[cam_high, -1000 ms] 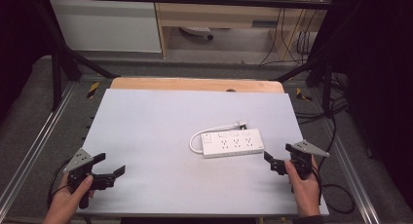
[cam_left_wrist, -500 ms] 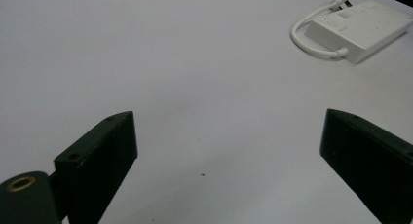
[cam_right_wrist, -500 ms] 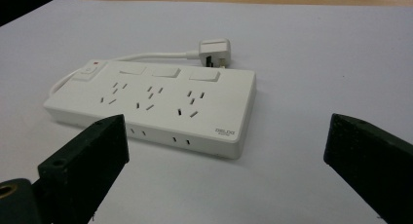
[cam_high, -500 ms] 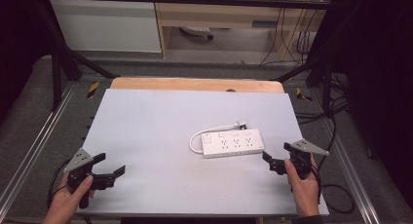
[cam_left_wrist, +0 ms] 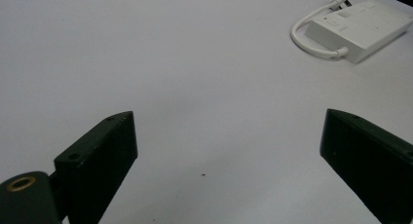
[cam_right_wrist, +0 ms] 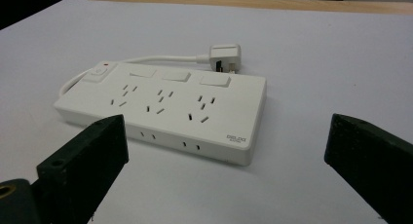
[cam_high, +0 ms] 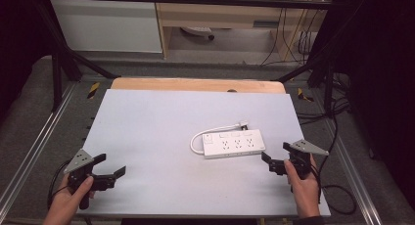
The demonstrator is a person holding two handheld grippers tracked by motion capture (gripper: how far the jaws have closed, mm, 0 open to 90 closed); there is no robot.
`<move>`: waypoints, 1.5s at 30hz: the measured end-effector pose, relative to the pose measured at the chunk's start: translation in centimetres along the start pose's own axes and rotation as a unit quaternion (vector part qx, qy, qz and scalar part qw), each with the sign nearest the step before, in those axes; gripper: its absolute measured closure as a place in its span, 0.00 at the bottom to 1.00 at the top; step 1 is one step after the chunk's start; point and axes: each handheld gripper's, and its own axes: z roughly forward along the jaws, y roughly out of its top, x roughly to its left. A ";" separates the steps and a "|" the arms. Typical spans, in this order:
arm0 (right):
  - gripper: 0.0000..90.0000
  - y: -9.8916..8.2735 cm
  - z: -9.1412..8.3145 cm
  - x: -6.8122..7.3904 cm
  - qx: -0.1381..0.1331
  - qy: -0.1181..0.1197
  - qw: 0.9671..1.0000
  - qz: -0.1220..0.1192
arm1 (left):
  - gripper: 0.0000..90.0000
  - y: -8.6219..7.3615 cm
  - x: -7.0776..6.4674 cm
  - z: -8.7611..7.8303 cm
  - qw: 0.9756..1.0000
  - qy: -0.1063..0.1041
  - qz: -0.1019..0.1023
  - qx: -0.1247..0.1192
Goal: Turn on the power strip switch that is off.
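The power strip [cam_high: 234, 144] lies long axis three-to-nine, at ten o'clock just beside the empty, wide-open right hand-held gripper [cam_high: 272, 162]; the left hand-held gripper [cam_high: 111, 171], also open, sits well apart.

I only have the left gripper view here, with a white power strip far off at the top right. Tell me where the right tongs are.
Observer: The right tongs hang just off the power strip's right end, jaws open, not touching it.
Operator: Describe the strip's top.
Observer: The right gripper view shows three socket groups, three white switches, and one button with a red dot.
Operator: Find the plug.
Observer: The plug lies on the table behind the strip, its cord looping round the left end.
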 end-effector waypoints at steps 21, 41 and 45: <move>0.06 1.5 1.1 1.1 -0.050 -0.007 0.999 -0.021 | 0.07 -0.1 0.1 -0.1 1.000 0.002 0.002 0.002; 0.03 4.9 3.4 2.5 -0.064 0.010 0.998 -0.023 | 0.07 -0.1 0.2 0.0 1.000 0.000 0.004 0.003; 0.03 5.6 3.9 2.8 -0.065 0.013 0.997 -0.026 | 0.07 -0.1 0.2 0.0 1.000 -0.001 0.004 0.004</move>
